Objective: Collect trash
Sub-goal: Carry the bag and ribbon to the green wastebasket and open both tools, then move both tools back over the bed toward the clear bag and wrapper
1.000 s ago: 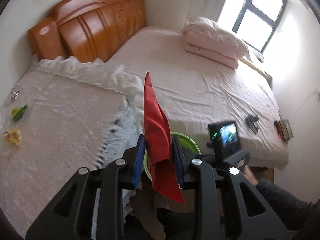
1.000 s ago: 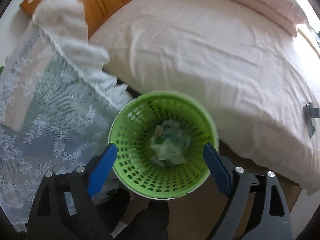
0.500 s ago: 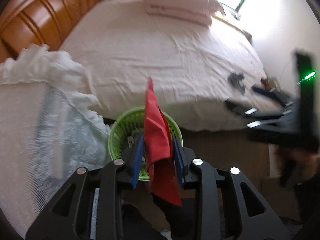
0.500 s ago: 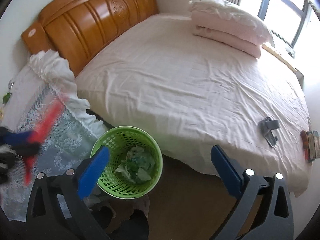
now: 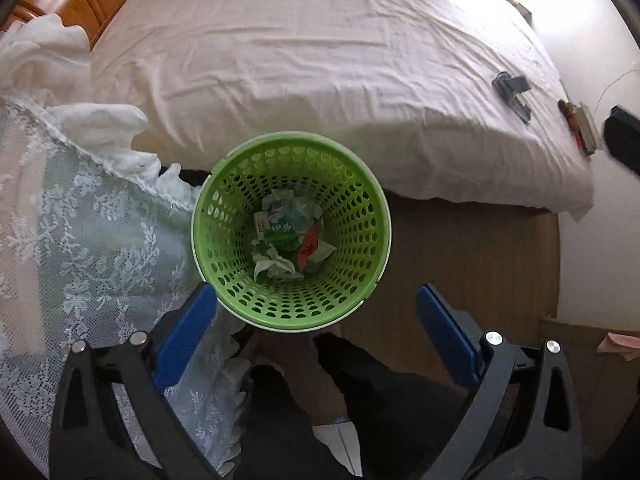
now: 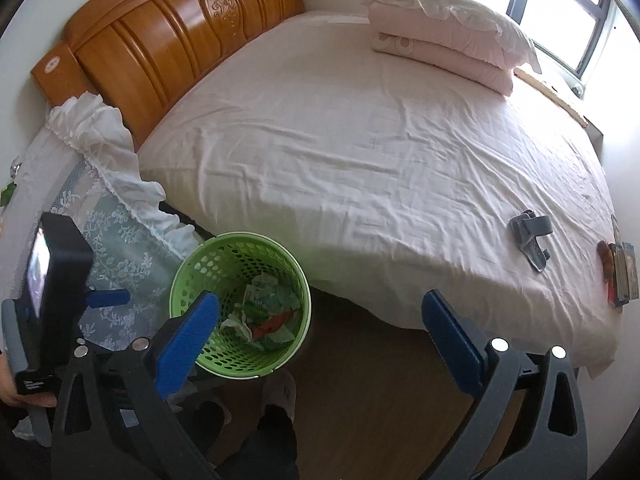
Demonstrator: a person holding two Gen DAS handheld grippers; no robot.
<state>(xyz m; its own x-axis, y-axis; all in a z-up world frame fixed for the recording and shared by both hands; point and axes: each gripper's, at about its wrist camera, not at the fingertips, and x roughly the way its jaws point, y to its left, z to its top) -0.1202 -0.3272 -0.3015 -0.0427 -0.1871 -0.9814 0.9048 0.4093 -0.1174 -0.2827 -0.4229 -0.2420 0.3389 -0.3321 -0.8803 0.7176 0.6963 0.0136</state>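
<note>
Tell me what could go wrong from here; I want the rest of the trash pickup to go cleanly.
1. The left claw hangs open right over the green basket; dropping lower, it might knock the rim and tip the basket.
2. The lace cloth drapes right beside the basket and the left finger; it could snag.
3. The red wrapper lies loosely on top of the crumpled paper, so a tipped basket would likely spill it.

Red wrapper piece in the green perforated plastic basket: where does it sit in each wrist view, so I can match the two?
Left wrist: the red wrapper piece lies right of centre on the crumpled trash at the bottom of the green perforated plastic basket, mid-picture.
Right wrist: the same piece shows low in the basket, lower left of the picture.
Shared landmark: the grey clip-like object on the white bedsheet.
</note>
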